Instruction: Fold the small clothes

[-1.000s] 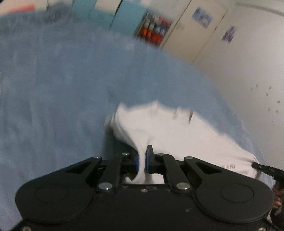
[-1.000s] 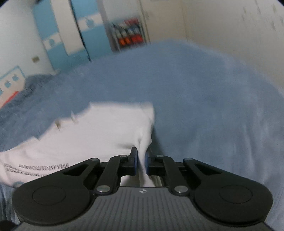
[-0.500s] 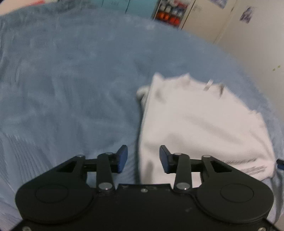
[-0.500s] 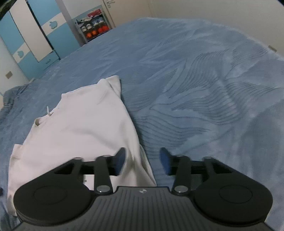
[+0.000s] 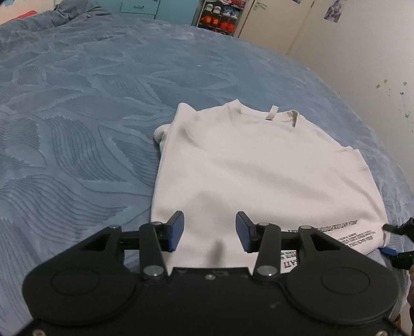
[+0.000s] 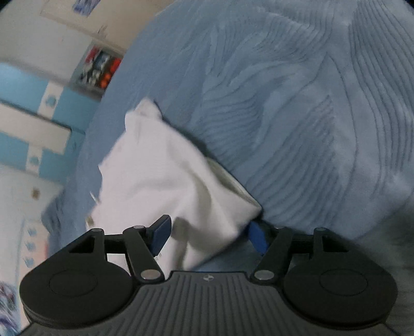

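Left tongs (image 5: 209, 231) are sitting wide apart, blue pads (image 5: 176, 230) spread and gripping nothing, hovering right over the near hem of the white shirt (image 5: 258, 165). The shirt is lying flat on the blue bedspread (image 5: 77, 116), neckline pointing away, dark printed lettering (image 5: 346, 232) running along the hem at the near right corner. A sleeve is tucking out from under its far left edge. At the right border of the left wrist view, the tip of the other tool is peeking in just beside that printed corner.

Over to the right tongs (image 6: 208, 236): they are standing wide too, closed on nothing, with the shirt (image 6: 165, 186) corner lying in the gap between the pads (image 6: 160, 232). The cloth is reaching the right pad, though I cannot tell whether it is touching it. This view is tilting and blurring, the fabric bunching into a loose ridge along its right side.

Farther out, the bedspread (image 6: 297, 103) is showing its wavy stitched pattern. Beyond the bed, a shelf of shoes (image 5: 220, 15) is standing by a pale door (image 5: 274, 23), with a blue and white wardrobe (image 6: 31, 113) off to the side.
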A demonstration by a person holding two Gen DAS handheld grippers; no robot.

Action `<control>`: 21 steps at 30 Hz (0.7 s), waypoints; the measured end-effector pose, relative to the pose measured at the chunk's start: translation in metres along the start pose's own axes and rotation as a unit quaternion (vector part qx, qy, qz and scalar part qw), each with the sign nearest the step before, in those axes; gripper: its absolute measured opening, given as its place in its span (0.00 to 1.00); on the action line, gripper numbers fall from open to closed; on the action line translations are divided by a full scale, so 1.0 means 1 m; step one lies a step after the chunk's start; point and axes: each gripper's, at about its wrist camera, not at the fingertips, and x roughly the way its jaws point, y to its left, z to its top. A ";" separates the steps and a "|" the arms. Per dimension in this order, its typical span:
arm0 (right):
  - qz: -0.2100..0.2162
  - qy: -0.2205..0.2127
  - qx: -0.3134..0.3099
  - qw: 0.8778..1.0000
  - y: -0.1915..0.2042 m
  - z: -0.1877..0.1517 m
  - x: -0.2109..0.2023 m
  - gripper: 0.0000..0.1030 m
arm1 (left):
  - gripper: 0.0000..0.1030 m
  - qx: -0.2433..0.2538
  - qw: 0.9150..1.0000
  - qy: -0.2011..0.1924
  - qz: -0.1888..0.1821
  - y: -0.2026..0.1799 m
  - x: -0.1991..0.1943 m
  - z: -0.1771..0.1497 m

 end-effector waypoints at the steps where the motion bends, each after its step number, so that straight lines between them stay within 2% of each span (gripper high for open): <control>1: 0.005 -0.007 0.005 1.000 0.001 0.002 0.002 0.76 | 0.43 0.001 1.000 0.000 0.003 0.003 0.002 0.000; 4: 0.011 -0.021 -0.005 1.000 0.008 0.004 0.008 0.73 | 0.43 0.006 1.000 0.005 0.021 0.006 0.010 0.001; 5: 0.004 -0.023 -0.013 1.000 0.012 0.003 0.012 0.55 | 0.43 0.007 1.000 0.007 0.026 0.008 0.013 0.000; 6: -0.008 -0.026 -0.029 0.999 0.018 0.002 0.016 0.18 | 0.43 0.008 0.999 0.008 0.030 0.010 0.015 -0.001; 7: -0.008 -0.027 -0.051 0.998 0.023 0.002 0.018 0.10 | 0.43 0.009 0.999 0.010 0.033 0.009 0.015 -0.003; 10: -0.021 -0.067 -0.120 0.990 0.046 -0.007 0.006 0.09 | 0.43 0.010 0.999 0.007 0.047 0.013 0.015 -0.005; 13: -0.024 -0.092 -0.219 0.971 0.083 -0.022 0.000 0.09 | 0.43 0.014 0.998 0.001 0.064 0.016 0.011 -0.006; 17: 0.008 -0.089 -0.320 0.943 0.136 -0.040 0.001 0.09 | 0.43 -0.002 0.997 -0.001 0.076 0.022 0.007 -0.005; 21: 0.046 -0.069 -0.379 0.922 0.190 -0.065 0.009 0.09 | 0.44 0.002 0.997 -0.005 0.079 0.025 0.001 -0.003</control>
